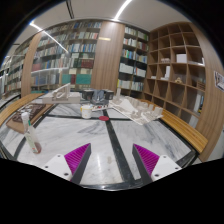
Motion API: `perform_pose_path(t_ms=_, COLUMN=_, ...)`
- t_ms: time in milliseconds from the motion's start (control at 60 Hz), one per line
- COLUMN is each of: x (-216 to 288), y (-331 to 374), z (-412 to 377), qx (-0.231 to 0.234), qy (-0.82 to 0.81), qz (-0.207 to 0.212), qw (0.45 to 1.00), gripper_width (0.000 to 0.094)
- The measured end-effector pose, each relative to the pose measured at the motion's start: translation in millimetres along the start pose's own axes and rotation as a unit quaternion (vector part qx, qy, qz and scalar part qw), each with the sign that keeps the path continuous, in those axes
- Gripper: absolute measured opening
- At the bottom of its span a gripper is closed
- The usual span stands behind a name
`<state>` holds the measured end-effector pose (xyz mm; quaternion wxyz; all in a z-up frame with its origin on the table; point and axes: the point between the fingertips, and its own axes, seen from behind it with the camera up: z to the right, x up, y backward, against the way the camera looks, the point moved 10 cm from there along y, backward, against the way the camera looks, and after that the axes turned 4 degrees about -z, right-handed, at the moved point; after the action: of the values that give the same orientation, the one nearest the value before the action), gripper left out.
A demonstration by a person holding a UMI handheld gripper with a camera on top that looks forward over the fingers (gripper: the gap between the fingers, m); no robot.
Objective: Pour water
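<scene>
- The gripper [112, 160] hung above a pale, glossy table [110, 140] crossed by dark seams, its fingers spread wide with nothing between them.
- The magenta pads [77, 157] were ribbed, wedge-shaped and bare.
- Well beyond the fingers, near the table's far edge, stood a small reddish cup [86, 113] just beside a clear, glassy vessel [98, 101]; which one held water I could not tell.
- Crumpled white sheeting [140, 108] lay right of that vessel.
- Wooden bookshelves [75, 55] rose behind the table.
</scene>
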<state>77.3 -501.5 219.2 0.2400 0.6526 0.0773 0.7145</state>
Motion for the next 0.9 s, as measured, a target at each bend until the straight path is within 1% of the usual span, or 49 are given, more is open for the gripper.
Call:
perform_pose_path(t_ms=167, x=-23, y=12, z=-25, qx=0.016, qy=0.017, qz=-0.010, qw=1.000, gripper_width=0.0857)
perform_pose_path(t_ms=233, x=-34, y=14, z=-41, qx=0.039, qy=0.021, qz=-0.020, qw=0.999, gripper_width=0.0856)
perform_pose_path(t_ms=317, x=-55, y=22, z=-85, qx=0.074, qy=0.021, qz=-0.027, qw=0.997, gripper_width=0.0856)
perform_pose_path(t_ms=383, x=-60, y=27, z=-119, qx=0.105, qy=0.028, qz=-0.030, qw=0.994, gripper_width=0.0856)
perform_pose_path(t_ms=500, x=-66, y=21, z=-206, qx=0.155, qy=0.041, qz=-0.011, qw=0.987, gripper_width=0.0859)
perform_pose_path(t_ms=617, x=-52, y=12, z=-276, qx=0.198, qy=0.038, qz=0.018, qw=0.979, gripper_width=0.0862)
perform_pose_path(t_ms=667, x=-42, y=2, z=-299, qx=0.206, qy=0.040, qz=0.033, qw=0.977, gripper_width=0.0858)
perform_pose_path(t_ms=733, x=-31, y=-16, z=-322, qx=0.203, qy=0.038, qz=0.051, qw=0.977, gripper_width=0.0855)
perform_pose_path(t_ms=817, x=-22, y=-47, z=-339, qx=0.196, qy=0.026, qz=0.059, qw=0.978, gripper_width=0.0855)
perform_pose_path(t_ms=900, x=-18, y=-71, z=-353, qx=0.194, qy=0.020, qz=0.055, qw=0.979, gripper_width=0.0821)
